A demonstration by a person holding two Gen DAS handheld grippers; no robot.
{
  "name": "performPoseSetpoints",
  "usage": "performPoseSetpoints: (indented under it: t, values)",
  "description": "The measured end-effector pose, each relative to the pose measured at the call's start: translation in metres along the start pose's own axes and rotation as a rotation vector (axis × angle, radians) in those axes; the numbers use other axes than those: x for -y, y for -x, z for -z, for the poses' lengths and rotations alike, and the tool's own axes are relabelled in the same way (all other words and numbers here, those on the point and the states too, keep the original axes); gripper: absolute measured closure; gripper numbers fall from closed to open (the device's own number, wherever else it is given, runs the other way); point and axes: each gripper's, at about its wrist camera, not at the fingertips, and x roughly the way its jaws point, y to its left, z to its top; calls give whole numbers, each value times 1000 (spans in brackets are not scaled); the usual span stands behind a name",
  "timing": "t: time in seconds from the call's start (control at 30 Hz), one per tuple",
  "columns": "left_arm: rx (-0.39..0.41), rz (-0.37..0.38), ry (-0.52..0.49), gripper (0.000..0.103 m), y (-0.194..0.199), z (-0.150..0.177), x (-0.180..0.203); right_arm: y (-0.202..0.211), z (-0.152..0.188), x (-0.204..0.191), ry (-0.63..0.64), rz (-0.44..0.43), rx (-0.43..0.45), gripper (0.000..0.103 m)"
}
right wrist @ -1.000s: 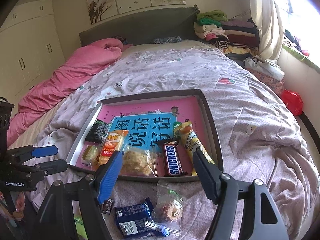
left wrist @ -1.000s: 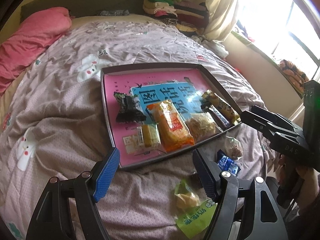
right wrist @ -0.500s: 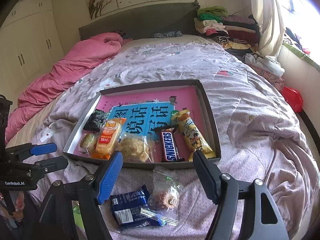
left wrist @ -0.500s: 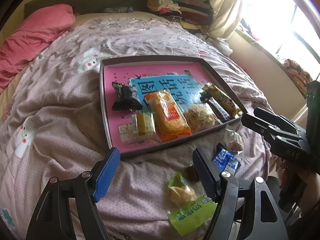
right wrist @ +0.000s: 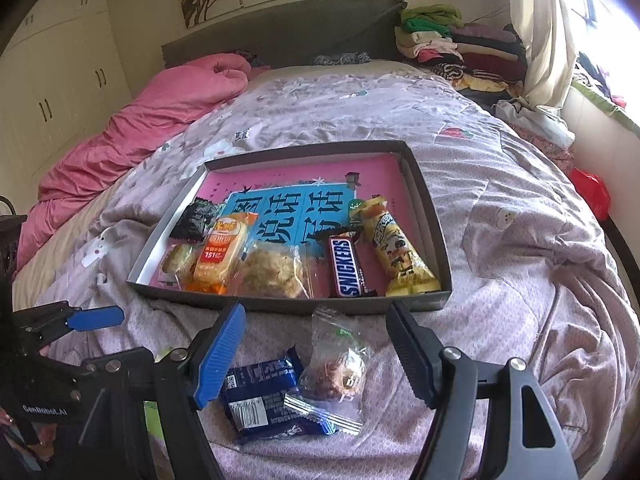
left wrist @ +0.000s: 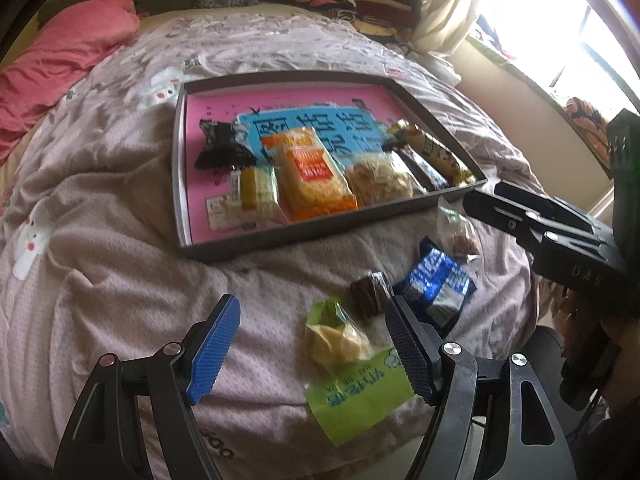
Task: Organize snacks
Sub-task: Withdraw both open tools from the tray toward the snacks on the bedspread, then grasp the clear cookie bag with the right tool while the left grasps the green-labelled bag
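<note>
Both my jaws gape wide and empty, and over the last second I have drawn them back from the shallow grey cardboard tray [right wrist: 434,240]. My left gripper [left wrist: 312,354] now frames the green-wrapped pastry [left wrist: 340,340], my right gripper [right wrist: 316,350] the clear bag of dried fruit [right wrist: 336,364] and blue foil packet [right wrist: 264,396]; these loose snacks on the bed are probably next.

We've got open quilt [left wrist: 100,264] from 7 to 10 o'clock of the tray [left wrist: 256,242]. At 5 o'clock the loose snacks [left wrist: 436,284] crowd things, with the right gripper [left wrist: 476,202] just beyond them.
</note>
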Motion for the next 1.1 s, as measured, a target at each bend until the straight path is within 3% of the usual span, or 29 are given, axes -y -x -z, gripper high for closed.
performPoseSetpoints:
  t: [0.57, 1.1]
  values:
    - [-99, 12, 44, 27, -24, 13, -5, -4, 12, 5, -10, -5, -41, 31]
    - [-130, 25, 86, 28, -32, 17, -13, -23, 28, 7, 6, 15, -102, 31]
